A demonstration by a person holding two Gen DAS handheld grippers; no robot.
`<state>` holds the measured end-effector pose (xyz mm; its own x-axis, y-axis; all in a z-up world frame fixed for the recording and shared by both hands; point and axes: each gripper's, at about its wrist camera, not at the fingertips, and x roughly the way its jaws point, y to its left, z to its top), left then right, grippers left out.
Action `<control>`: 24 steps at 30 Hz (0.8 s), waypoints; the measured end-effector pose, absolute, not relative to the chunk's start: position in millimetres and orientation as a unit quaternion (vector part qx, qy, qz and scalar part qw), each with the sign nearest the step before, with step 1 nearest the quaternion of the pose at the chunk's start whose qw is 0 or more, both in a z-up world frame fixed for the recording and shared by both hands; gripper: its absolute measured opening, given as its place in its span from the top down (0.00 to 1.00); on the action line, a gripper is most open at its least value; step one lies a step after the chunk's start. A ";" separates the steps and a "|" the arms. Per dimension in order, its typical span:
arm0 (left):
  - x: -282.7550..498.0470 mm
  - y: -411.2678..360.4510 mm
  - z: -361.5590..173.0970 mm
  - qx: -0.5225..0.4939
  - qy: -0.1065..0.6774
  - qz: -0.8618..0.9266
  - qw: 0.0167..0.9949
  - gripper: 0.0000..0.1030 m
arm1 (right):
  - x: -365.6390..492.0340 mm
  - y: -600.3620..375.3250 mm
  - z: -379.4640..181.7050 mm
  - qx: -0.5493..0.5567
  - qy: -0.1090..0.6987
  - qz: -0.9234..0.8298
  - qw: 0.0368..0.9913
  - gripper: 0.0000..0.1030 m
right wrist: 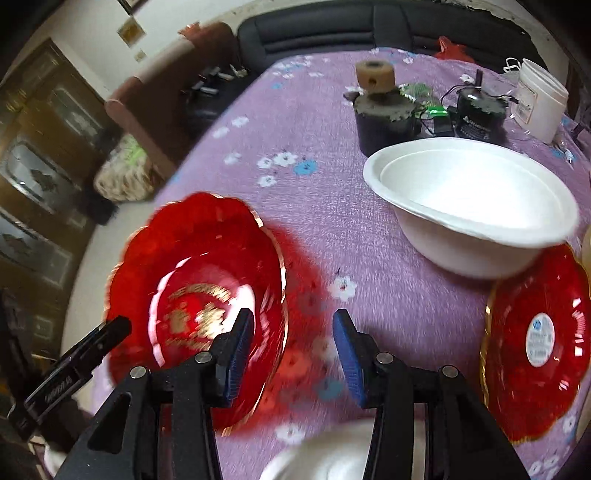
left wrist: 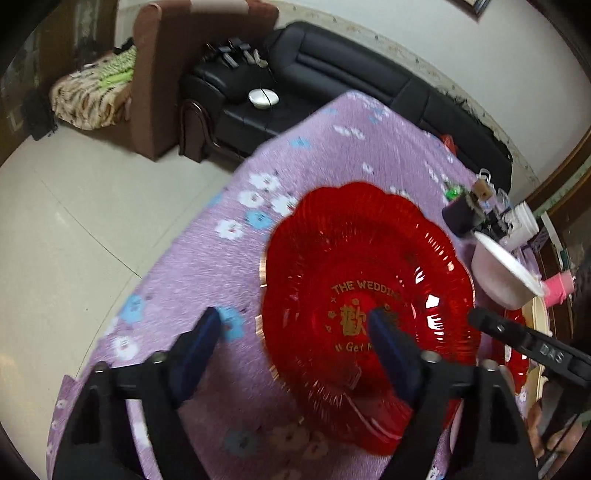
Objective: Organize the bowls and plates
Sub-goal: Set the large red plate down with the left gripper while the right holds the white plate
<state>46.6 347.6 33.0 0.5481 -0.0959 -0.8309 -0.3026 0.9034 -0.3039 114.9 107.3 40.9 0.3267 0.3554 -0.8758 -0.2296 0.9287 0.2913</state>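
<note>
left gripper (left wrist: 295, 328): jaws wide, empty, straddling red plate (left wrist: 365, 310) rim | right gripper (right wrist: 293, 332): jaws open, empty | close squarely on rim, lift level off table (left wrist: 184, 266)

Home living room: black sofa (left wrist: 332, 74), brown armchair (left wrist: 177, 74).

A black leather sofa (left wrist: 369, 77) runs along the white wall (left wrist: 406, 22) just behind the table with its purple flowered cloth (left wrist: 207, 258). At the sofa's left end stands a brown armchair (left wrist: 162, 70), touching it, with a striped and green blanket (left wrist: 92, 92) heaped on its seat. Pale, glossy floor tiles (left wrist: 74, 206) spread out in front of the armchair, and dark wooden cabinet doors with glass panels (right wrist: 40, 162) stand further left of it.
</note>
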 end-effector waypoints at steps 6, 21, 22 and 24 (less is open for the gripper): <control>59.1 333.2 20.3 -0.187 0.489 0.045 0.851 0.55 | 119.6 121.1 31.1 0.047 0.559 0.193 0.805 0.85; 21.6 340.1 38.7 -0.164 0.465 0.077 0.867 0.57 | 68.7 138.1 41.1 -0.013 0.514 0.217 0.830 0.86; 21.9 339.0 34.7 -0.159 0.469 0.081 0.865 0.57 | 68.9 139.7 37.9 -0.016 0.514 0.215 0.830 0.86; 23.2 336.4 26.0 -0.149 0.484 0.092 0.858 0.57 | 66.4 141.8 33.5 -0.028 0.513 0.209 0.832 0.85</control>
<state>23.2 336.4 26.0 0.5151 0.0140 -0.8570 -0.3019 0.9388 -0.1661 66.4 141.8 33.5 0.3865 0.3181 -0.8657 -0.3762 0.9114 0.1669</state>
